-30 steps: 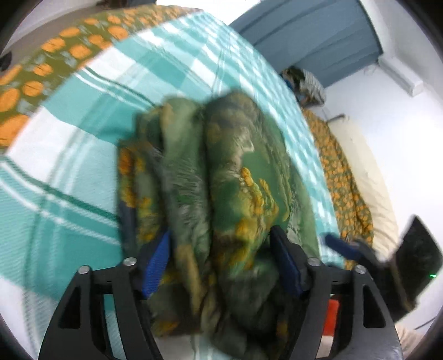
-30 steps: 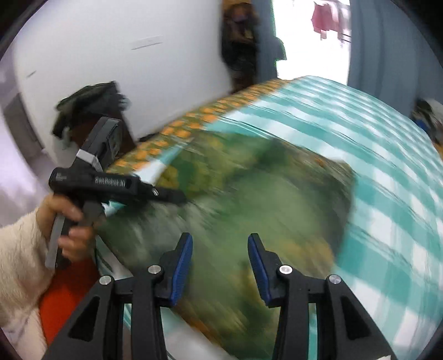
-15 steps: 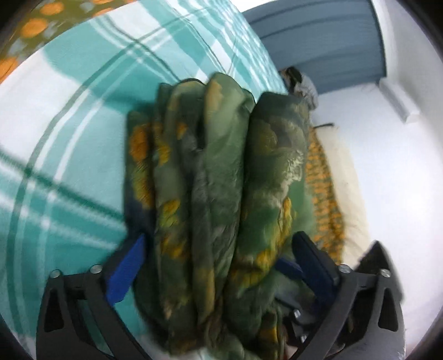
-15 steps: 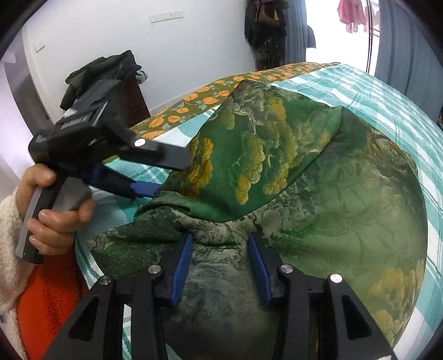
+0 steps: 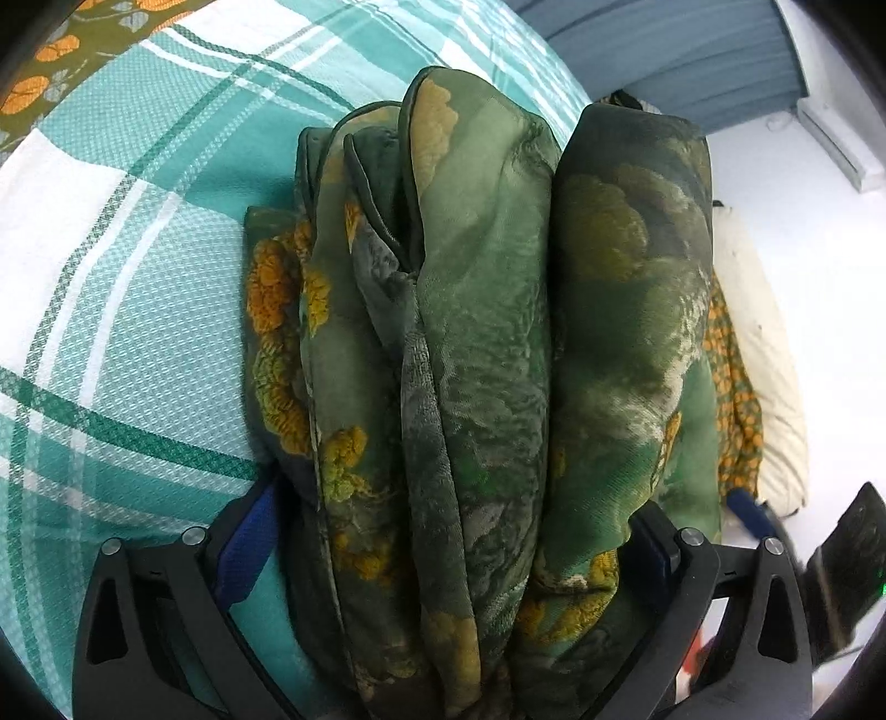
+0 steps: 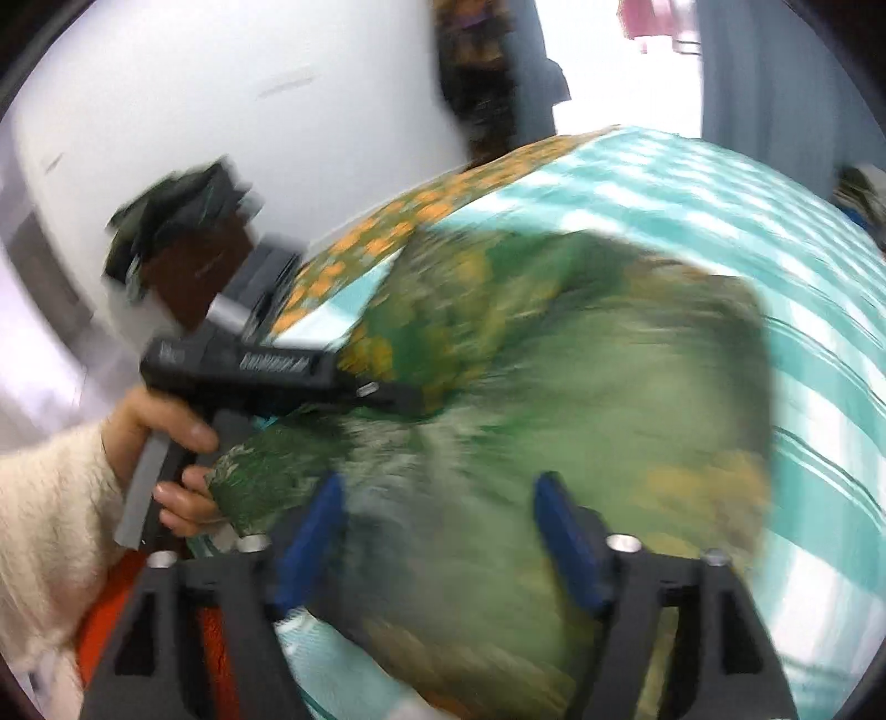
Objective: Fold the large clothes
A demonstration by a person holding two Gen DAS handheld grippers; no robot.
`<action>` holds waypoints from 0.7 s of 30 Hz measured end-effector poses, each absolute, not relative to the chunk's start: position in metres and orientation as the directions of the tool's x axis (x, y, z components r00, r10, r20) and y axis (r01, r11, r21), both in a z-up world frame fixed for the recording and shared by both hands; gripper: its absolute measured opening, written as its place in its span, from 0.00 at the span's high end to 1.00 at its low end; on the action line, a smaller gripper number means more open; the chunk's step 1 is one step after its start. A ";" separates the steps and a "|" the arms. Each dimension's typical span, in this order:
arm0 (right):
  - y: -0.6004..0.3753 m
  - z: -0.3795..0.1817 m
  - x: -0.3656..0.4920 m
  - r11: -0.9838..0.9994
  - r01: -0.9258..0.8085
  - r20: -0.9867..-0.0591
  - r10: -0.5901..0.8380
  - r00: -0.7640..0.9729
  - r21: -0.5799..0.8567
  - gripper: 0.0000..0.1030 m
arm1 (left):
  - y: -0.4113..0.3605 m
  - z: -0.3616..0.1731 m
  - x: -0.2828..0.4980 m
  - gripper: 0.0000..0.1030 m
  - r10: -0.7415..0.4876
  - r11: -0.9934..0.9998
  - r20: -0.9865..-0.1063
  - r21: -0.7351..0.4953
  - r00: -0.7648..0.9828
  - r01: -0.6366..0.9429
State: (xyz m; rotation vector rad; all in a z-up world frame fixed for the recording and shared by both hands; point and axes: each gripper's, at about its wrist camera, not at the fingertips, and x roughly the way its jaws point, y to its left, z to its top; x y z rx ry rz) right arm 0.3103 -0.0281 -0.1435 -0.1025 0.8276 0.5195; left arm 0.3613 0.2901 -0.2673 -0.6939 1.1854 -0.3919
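Observation:
A green garment with orange and yellow print (image 5: 476,354) lies folded into a thick bundle on the teal checked bedspread (image 5: 111,310). My left gripper (image 5: 443,531) is spread wide around the whole bundle, its blue pads on either side. In the blurred right wrist view the same garment (image 6: 581,387) fills the middle. My right gripper (image 6: 443,498) is open just above the garment's near edge, holding nothing. The left gripper's black body (image 6: 266,365) and the hand holding it show at the left of that view.
An orange-flowered sheet (image 5: 39,94) borders the bedspread. A cream pillow (image 5: 769,354) lies at the right. Blue curtains (image 5: 692,50) hang behind the bed. A dark chair with clothes (image 6: 183,243) stands by the white wall.
My right gripper has let go of the garment and opened wider, pulling back fast. My left gripper stays spread around the bundle and has moved in closer.

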 end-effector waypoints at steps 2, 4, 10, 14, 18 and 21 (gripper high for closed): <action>-0.059 -0.133 0.312 0.904 -0.414 -0.720 0.358 0.594 0.108 0.24 | 0.286 -0.266 0.363 0.01 -0.618 0.733 -0.708 -0.676 0.343 -0.073; -0.092 -0.134 0.317 0.930 -0.346 -0.732 0.320 0.601 0.123 0.22 | 0.285 -0.268 0.365 0.01 -0.619 0.733 -0.707 -0.676 0.342 -0.073; -0.174 -0.168 0.333 0.929 -0.176 -0.757 0.368 0.540 0.327 0.22 | 0.289 -0.272 0.363 0.00 -0.619 0.733 -0.706 -0.677 0.344 -0.070; -0.194 -0.179 0.334 0.877 -0.145 -0.725 0.464 0.509 0.459 0.22 | 0.292 -0.271 0.363 0.00 -0.620 0.734 -0.708 -0.676 0.339 -0.070; -0.196 -0.189 0.347 0.766 -0.132 -0.644 0.610 0.462 0.630 0.22 | 0.291 -0.272 0.363 0.00 -0.621 0.732 -0.705 -0.678 0.342 -0.067; -0.182 -0.205 0.368 0.743 -0.142 -0.647 0.647 0.403 0.655 0.22 | 0.291 -0.274 0.363 0.00 -0.624 0.730 -0.702 -0.681 0.343 -0.064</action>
